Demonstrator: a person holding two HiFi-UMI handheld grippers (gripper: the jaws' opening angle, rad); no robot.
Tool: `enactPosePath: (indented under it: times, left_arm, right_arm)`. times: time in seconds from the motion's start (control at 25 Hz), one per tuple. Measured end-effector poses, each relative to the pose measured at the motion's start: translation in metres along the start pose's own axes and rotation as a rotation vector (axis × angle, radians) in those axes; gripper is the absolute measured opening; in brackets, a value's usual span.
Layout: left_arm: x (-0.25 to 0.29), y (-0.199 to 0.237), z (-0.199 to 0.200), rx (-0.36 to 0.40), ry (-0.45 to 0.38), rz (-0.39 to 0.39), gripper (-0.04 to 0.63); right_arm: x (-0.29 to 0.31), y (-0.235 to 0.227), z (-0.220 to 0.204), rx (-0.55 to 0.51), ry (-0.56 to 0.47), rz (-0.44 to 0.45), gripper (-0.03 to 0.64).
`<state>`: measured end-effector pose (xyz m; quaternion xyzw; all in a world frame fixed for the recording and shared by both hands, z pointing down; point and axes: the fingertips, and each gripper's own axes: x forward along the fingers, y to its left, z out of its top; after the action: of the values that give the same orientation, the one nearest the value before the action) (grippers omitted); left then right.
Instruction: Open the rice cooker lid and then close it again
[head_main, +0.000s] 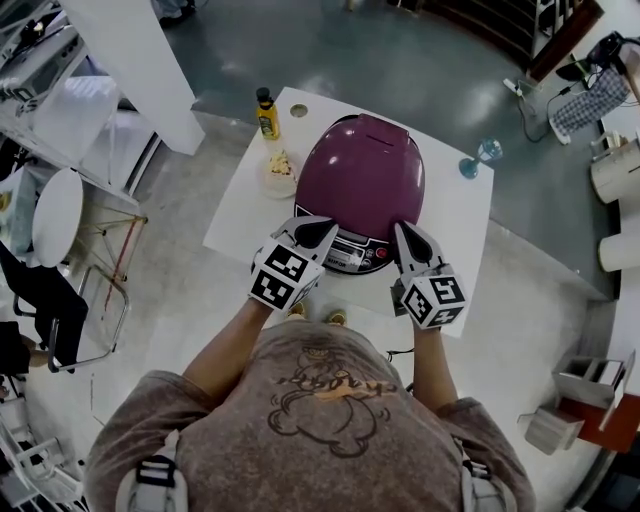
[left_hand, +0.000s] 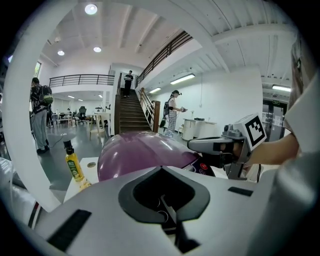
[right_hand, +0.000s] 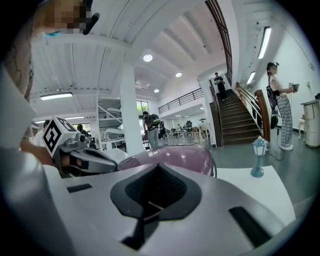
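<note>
Head view, from the wearer outward: a grey-brown shirt (head_main: 320, 430) fills the bottom edge, and two bare forearms (head_main: 235, 340) reach forward to the grippers; the left gripper (head_main: 322, 230) and the right gripper (head_main: 402, 232) each have the jaws together in a point with nothing between them, as each gripper's own view confirms; their tips lie over the front corners of the purple cooker (head_main: 360, 180), one on each side of its panel (head_main: 352, 252), and whether they touch it cannot be told; in the gripper views each grey housing covers the lower half and hides the cooker's front, so that only the domed lid (left_hand: 140, 152), down and shut, rises behind it; the cooker stands at the near middle of a white table (head_main: 455, 215) and hides part of its top; left of the cooker a small dish (head_main: 280, 168) lies just beside it, with a yellow bottle (head_main: 267, 114) upright behind the dish; at the table's right edge, well apart from the cooker, stands a blue lantern (head_main: 482, 156); beyond the table lie the floor (head_main: 400, 50), a white pillar (head_main: 140, 60) at the far left, and, in the gripper views, stairs (left_hand: 131, 112) with several people (left_hand: 173, 112) standing about the hall.
</note>
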<state>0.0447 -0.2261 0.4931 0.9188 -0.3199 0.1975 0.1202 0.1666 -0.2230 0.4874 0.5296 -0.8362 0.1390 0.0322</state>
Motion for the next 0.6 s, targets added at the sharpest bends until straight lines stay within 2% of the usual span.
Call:
enactPosePath:
  times: [0.28, 0.52, 0.6]
  left_arm:
    - [0.0000, -0.0003, -0.0018, 0.044, 0.000, 0.019, 0.018]
    - [-0.0005, -0.0013, 0.0004, 0.033, -0.015, -0.009, 0.018]
    - [-0.0021, -0.0007, 0.0023, 0.002, -0.041, -0.029, 0.018]
  right_arm:
    - [0.0005, -0.0012, 0.0019, -0.003, 0.003, 0.005, 0.002]
    - [0.0007, 0.0001, 0.0029, -0.010, 0.009, 0.010, 0.002]
    - [0.0016, 0.0006, 0.0026, -0.020, 0.010, 0.013, 0.002]
